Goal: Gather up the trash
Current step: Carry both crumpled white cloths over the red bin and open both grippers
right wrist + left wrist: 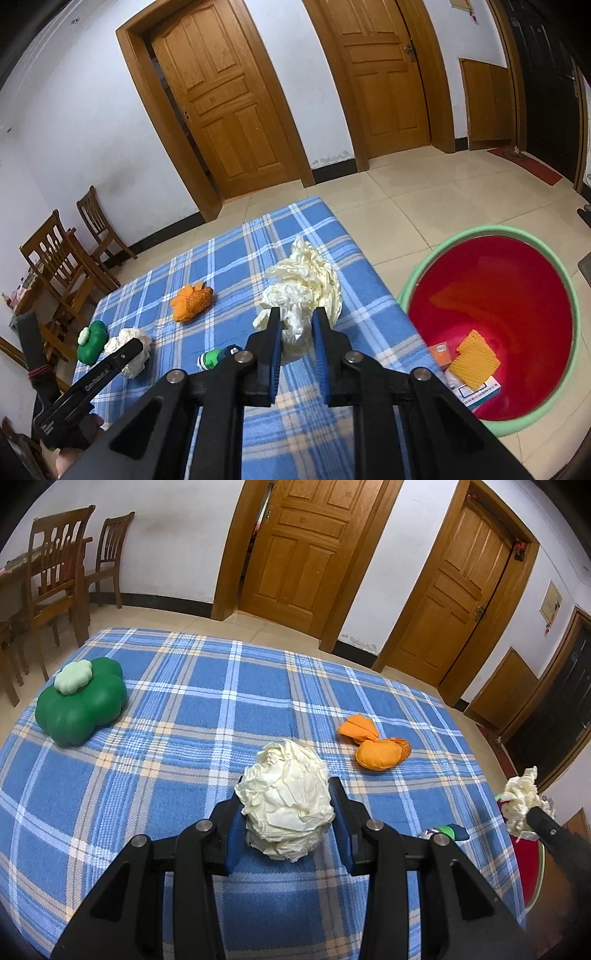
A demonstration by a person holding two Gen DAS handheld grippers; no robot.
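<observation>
A crumpled cream paper ball sits between the blue pads of my left gripper, which is shut on it low over the blue plaid cloth. My right gripper is shut on a second, looser wad of cream paper, held above the table's right edge. In the right wrist view the left gripper and its ball show at the left. In the left wrist view the right gripper's wad hangs at the far right. A red basin with a green rim stands on the floor to the right.
A green clover-shaped toy, orange plush pieces and a small green-and-blue object lie on the cloth. In the basin are a yellow ridged piece and small boxes. Wooden chairs stand at the left, doors behind.
</observation>
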